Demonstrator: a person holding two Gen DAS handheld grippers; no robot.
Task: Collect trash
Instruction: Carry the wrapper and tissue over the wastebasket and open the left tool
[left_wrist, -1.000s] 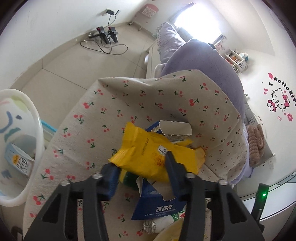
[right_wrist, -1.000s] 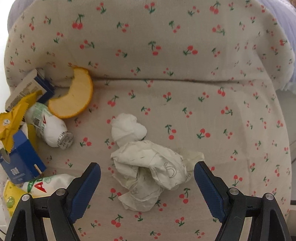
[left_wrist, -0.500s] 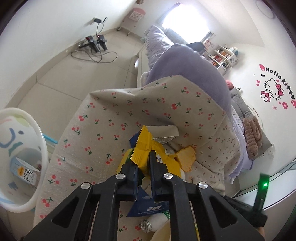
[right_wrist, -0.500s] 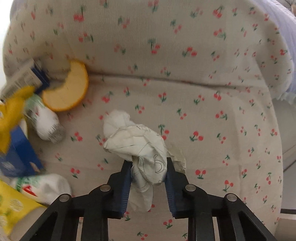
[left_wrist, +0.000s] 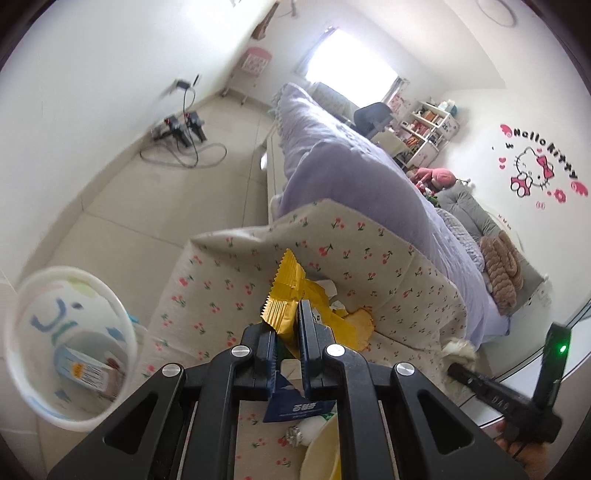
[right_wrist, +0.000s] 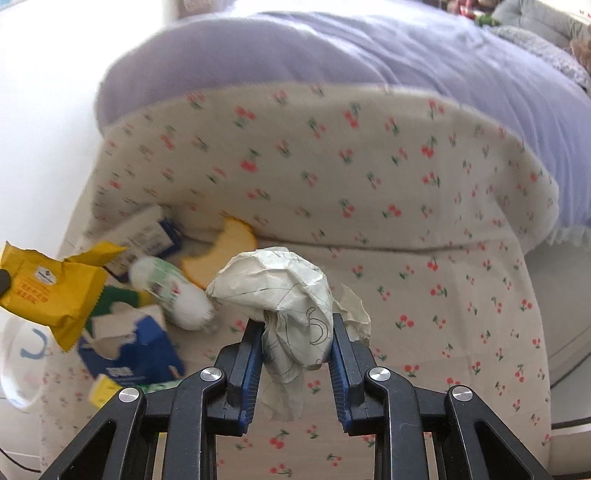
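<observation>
Left gripper (left_wrist: 287, 325) is seen pinched on a yellow foil snack wrapper (left_wrist: 286, 295) with a serrated edge, which is held clear above the cherry-print fabric seat (left_wrist: 229, 280). Right gripper (right_wrist: 297, 334) is clamped on a crumpled white paper wad (right_wrist: 284, 295), likewise raised off the cushion, with a loose tail of paper hanging below the jaws. Both sets of jaws closed onto their loads within the last second and have not narrowed further since. Left behind on the seat are a torn blue and white carton (right_wrist: 136, 354), a small white plastic drink bottle (right_wrist: 173, 295) lying on its side and a curved orange peel (right_wrist: 221, 251) near the backrest. A round white plastic bin (left_wrist: 70, 339) is shown on the floor beside the seat's left edge, a small box lying inside it. A lilac quilt (left_wrist: 351, 177) is draped behind the backrest.
</observation>
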